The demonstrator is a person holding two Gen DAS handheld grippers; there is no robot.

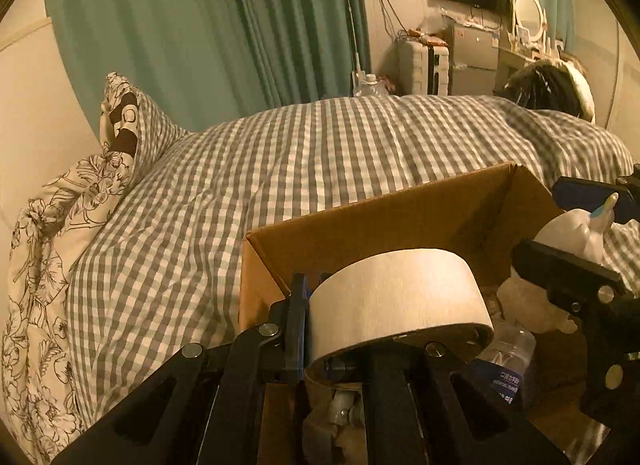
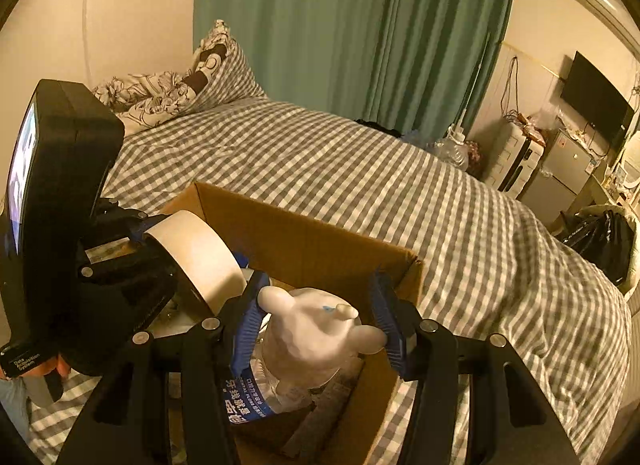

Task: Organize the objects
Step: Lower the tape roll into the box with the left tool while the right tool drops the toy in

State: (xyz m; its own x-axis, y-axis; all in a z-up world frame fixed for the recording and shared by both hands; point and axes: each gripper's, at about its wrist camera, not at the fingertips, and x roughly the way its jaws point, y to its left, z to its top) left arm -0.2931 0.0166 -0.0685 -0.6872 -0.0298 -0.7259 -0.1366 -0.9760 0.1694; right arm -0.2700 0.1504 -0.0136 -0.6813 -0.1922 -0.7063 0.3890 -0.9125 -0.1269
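An open cardboard box (image 1: 360, 221) stands on the checked bed; it also shows in the right wrist view (image 2: 304, 233). My left gripper (image 1: 340, 329) is shut on a roll of beige tape (image 1: 396, 297), held over the box; the roll also shows in the right wrist view (image 2: 200, 257). My right gripper (image 2: 316, 325) is shut on a white unicorn toy (image 2: 316, 329) over the box's right part; the toy also shows in the left wrist view (image 1: 576, 233). A clear plastic bottle with a blue label (image 2: 260, 397) lies inside the box under the toy.
The grey checked duvet (image 1: 280, 169) covers the bed. Floral pillows (image 1: 60, 225) lie at the left. Green curtains (image 2: 352, 25) hang behind. A suitcase (image 1: 424, 65), a small fridge (image 2: 560, 177), a wall TV (image 2: 596, 101) and a black bag (image 2: 604, 241) are at the far right.
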